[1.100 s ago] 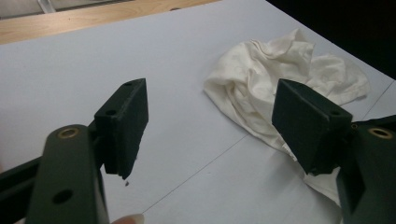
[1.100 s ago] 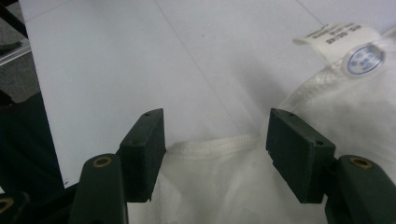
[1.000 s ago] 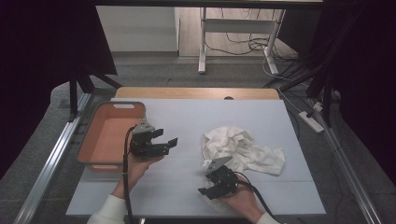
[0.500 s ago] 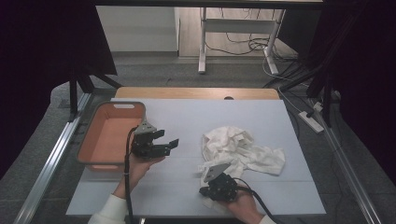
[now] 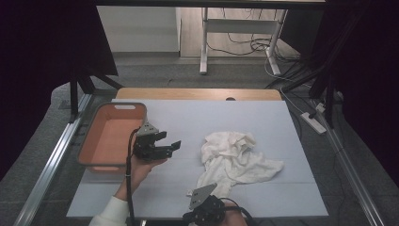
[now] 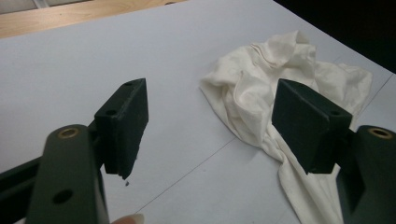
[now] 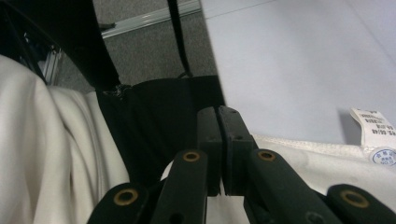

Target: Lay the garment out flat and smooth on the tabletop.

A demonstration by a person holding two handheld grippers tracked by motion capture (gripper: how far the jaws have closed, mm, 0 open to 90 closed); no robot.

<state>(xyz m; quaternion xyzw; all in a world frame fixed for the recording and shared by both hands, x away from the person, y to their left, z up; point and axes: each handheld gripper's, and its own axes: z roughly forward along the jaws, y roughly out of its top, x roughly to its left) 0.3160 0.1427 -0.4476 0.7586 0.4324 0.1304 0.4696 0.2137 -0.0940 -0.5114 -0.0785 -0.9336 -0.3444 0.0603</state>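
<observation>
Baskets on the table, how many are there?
1. The orange plastic basket with a grey rim sits at the table's left edge, beside the left gripper. Nothing else like it is in sight.

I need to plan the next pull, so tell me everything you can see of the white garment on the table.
The white garment is a crumpled, cream-white piece of soft, cotton-like fabric lying on the pale table, right of centre. Its bulk is bunched in folds, with a flap spreading right and a narrow strip trailing toward the near edge. A hemmed edge and a printed care label show in the right gripper view. The right claw is shut on that edge. The left claw is open, off the fabric.
</observation>
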